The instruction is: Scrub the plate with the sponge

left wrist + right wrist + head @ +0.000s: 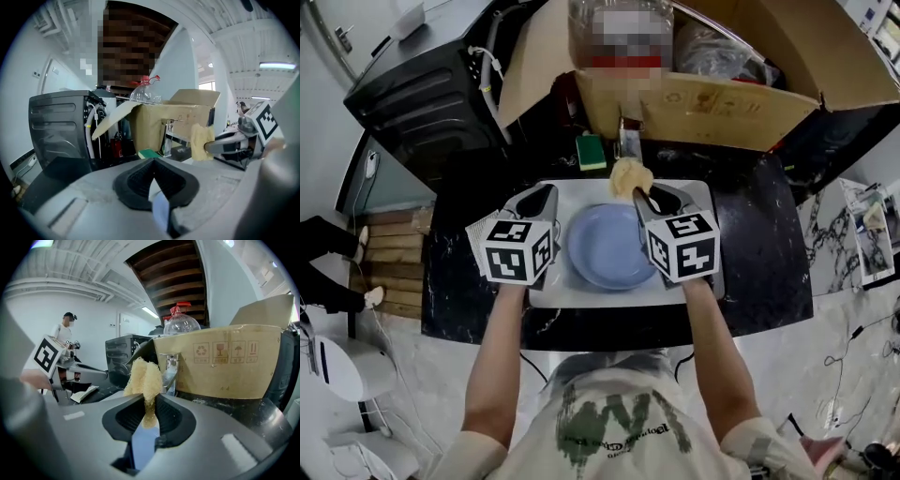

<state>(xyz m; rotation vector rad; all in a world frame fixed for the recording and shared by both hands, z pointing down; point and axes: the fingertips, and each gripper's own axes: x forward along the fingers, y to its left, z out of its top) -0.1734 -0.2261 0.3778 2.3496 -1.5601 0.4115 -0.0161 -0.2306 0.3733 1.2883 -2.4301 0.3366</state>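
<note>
While the right gripper (149, 401) is clamped on a ragged pale-yellow sponge (143, 376), no scrubbing contact shows. From the head view the sponge hangs over the far edge of the white rectangular tray (609, 297), past the far rim of the round light-blue plate (609, 246) and apparently clear of it. Plate lies flat at the tray's middle; tray sits mid-way along the black marbled counter (759, 253). Left gripper (548, 194) is held over the tray's left edge, just beside the plate's left rim. Its jaws are pressed together with nothing between them, and it is not steadying the plate.

Progress, as I judge it: sponge in hand, plate in place, stroke not under way. No suds or wet sheen discernible on the plate. Left to do: bring the sponge down onto the plate and work it across.

View differences:
- **Head view** alone gives the layout. It also shows a green block sponge (591, 151) at the counter's far edge beside a chrome tap (628, 141), with an open cardboard box (712, 108) behind.
- **Right gripper view** alone shows the pinch: the sponge's lower end squeezed thin between the pads, the bulk fanning above. It also catches a second person (63, 331) in the background.
- **Left gripper view** alone confirms its own jaws closed and empty.
</note>
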